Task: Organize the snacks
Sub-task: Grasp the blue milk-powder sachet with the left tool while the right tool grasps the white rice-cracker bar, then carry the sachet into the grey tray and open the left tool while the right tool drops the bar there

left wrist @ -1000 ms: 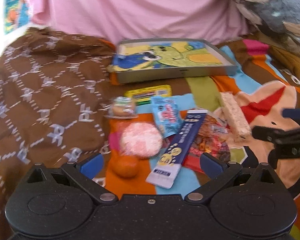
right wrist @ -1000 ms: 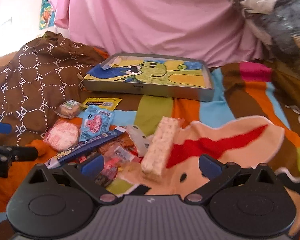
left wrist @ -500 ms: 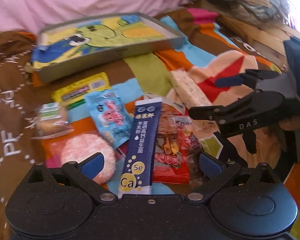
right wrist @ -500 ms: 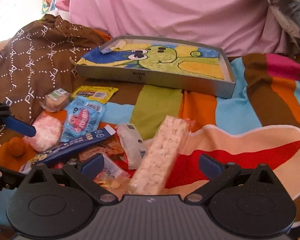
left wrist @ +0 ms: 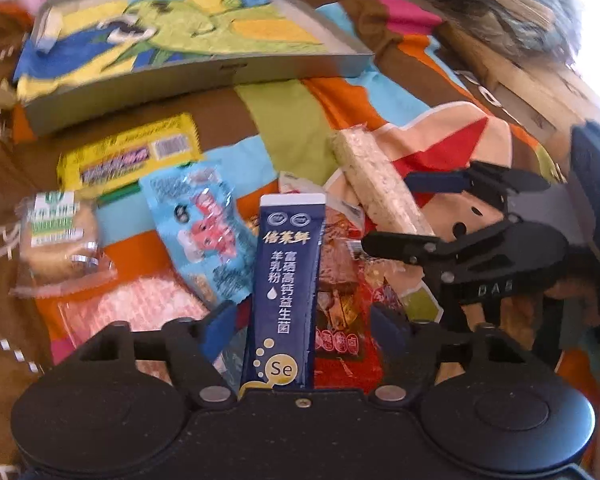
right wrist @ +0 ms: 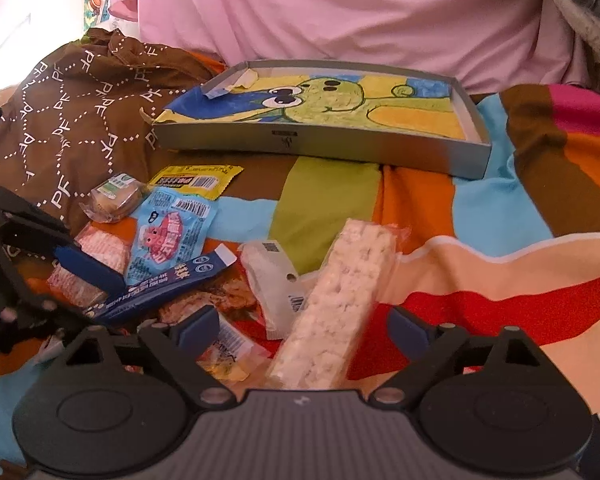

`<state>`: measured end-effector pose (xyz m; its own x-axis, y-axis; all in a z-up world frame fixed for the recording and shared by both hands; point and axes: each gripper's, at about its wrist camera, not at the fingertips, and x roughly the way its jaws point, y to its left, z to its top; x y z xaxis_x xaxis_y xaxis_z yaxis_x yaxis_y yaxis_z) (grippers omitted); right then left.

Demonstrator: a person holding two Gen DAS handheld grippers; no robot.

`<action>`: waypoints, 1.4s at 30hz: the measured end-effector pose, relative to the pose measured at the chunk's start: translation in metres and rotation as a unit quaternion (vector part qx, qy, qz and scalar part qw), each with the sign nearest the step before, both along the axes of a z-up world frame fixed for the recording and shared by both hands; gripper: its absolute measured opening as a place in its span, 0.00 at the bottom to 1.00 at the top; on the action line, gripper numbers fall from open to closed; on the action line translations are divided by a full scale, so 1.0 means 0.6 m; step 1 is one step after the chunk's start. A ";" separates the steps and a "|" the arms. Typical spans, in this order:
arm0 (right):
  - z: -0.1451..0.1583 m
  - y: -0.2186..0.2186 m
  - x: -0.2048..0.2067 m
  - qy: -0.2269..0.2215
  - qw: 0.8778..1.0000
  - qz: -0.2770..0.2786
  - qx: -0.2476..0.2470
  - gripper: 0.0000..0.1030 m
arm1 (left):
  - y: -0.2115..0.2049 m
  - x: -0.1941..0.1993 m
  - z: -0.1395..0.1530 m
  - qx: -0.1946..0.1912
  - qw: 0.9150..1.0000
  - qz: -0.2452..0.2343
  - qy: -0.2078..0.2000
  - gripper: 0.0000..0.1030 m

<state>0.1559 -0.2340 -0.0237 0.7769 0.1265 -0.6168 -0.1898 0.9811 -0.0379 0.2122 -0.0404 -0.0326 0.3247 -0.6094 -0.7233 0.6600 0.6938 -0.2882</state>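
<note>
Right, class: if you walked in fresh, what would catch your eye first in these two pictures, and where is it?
First, the shallow grey tray with a bright green cartoon creature, at the far side of the striped blanket. Nearer lies a heap of snacks: a dark blue sachet runs between the open left tongs, and a pale rice bar lies between the open right tongs.

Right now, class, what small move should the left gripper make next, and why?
Probably close on the blue stick pack. The left gripper is open with the pack lying between its fingers, and the tray beyond holds no snacks yet.
</note>
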 end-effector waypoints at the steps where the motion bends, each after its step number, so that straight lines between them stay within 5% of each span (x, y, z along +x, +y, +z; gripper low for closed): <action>1: -0.001 0.000 0.001 0.002 1.000 -0.001 0.002 0.90 | 0.002 0.004 -0.002 -0.004 1.000 0.008 0.012 0.62; 5: -0.005 -0.003 0.006 0.009 0.999 -0.023 0.022 0.88 | 0.010 0.010 -0.009 -0.012 0.998 0.042 0.036 0.42; 12: -0.007 -0.011 0.023 0.037 0.994 -0.097 0.045 0.80 | 0.017 0.012 -0.010 -0.028 0.993 0.098 0.065 0.40; 18: -0.015 0.003 0.027 0.044 0.991 -0.121 0.031 0.75 | -0.009 -0.007 0.002 -0.001 0.988 0.145 0.057 0.37; 24: -0.007 0.019 0.016 0.044 0.992 -0.115 0.026 0.40 | -0.022 -0.022 0.012 0.002 0.985 0.168 0.047 0.33; 32: -0.005 0.047 -0.016 0.016 0.992 -0.079 -0.099 0.35 | -0.015 -0.046 0.018 -0.014 0.980 0.189 0.059 0.31; 38: -0.024 0.074 -0.030 0.009 0.974 -0.037 -0.223 0.36 | -0.019 -0.060 0.024 -0.022 0.980 0.189 0.057 0.31; 42: -0.035 0.076 -0.018 0.022 0.970 -0.027 -0.241 0.36 | -0.022 -0.062 0.023 -0.026 0.979 0.193 0.058 0.31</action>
